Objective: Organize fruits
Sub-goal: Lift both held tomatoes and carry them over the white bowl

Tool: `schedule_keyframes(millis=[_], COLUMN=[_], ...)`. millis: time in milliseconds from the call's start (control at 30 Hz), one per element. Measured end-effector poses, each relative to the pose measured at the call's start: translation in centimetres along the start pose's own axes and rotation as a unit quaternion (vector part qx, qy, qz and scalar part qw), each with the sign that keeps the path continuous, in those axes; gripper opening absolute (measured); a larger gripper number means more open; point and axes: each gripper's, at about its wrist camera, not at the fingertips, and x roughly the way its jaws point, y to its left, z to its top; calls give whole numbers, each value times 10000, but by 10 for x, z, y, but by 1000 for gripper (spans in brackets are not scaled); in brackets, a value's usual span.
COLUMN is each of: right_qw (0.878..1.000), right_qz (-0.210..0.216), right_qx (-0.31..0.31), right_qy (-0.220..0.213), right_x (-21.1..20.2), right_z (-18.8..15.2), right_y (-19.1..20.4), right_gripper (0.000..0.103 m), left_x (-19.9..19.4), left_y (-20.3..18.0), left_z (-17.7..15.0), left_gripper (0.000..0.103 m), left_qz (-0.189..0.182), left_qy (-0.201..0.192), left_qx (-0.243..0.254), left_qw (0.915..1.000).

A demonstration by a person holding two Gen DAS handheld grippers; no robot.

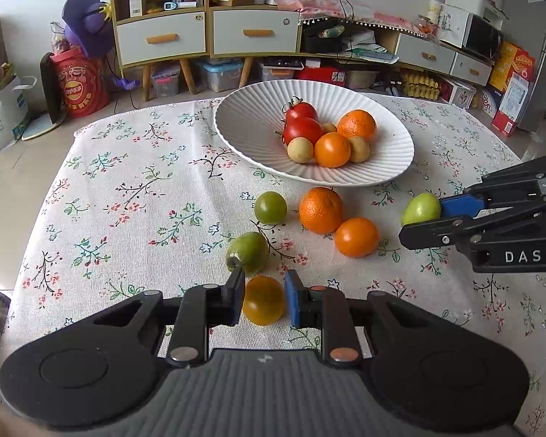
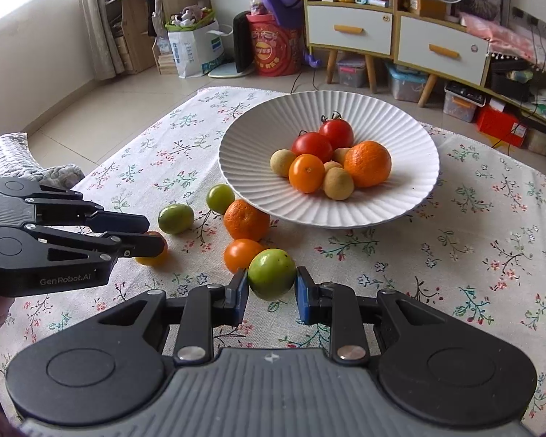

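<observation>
Table under a floral cloth (image 1: 127,182), and on its far side the big white ribbed bowl (image 1: 244,109). That bowl is clearly the collecting spot: it already holds two red tomatoes (image 1: 302,120), two oranges (image 1: 356,123) and a few small tan fruits (image 1: 300,150), heaped at the low centre where round things settle.

Loose fruit sits on the cloth just in front of the bowl: a large orange (image 1: 321,209) touching a smaller orange (image 1: 356,242), a round green fruit (image 1: 270,207) and an oval green fruit (image 1: 247,253).

We work both grippers at once, one fruit each, which we judge saves a trip. Our right gripper (image 2: 272,289) brackets a green fruit (image 2: 272,278) at its widest part; the pads sit at or very near the skin, but we cannot tell whether they are clamped yet. The fruit looks to be on the cloth, next to the smaller orange. Our left gripper (image 1: 264,300) straddles a yellow-orange tomato (image 1: 263,300) the same way; a sliver of gap shows at each pad, so we read it as not closed yet. The tomato lies nearest us, just beside the oval green fruit.

Both approaches are low and level, so the fingers pinch across the equator, less likely to squirt a round fruit out.
</observation>
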Motion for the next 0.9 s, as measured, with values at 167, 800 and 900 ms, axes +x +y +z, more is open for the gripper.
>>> schedule_keyframes(millis=[167,800,900], right_qw=[10000,9996,9987], right_qz=[-12,-75,-139], right_qx=[-16,148,310], right_qy=[66,-225,-381], right_x=[3,-7,-9], right_z=[-3,13,23], right_y=[-1,-12,-19], right_gripper=[24,24,24], left_x=[6,-4,-6], left_y=[-3,-11,-14], left_z=[-3,15,27], left_gripper=[21,20,20], left_qz=[60,-83,-97], left_qy=[169,-87,-233], left_qx=[55,-3,-18], left_qw=[9998,9999,9997])
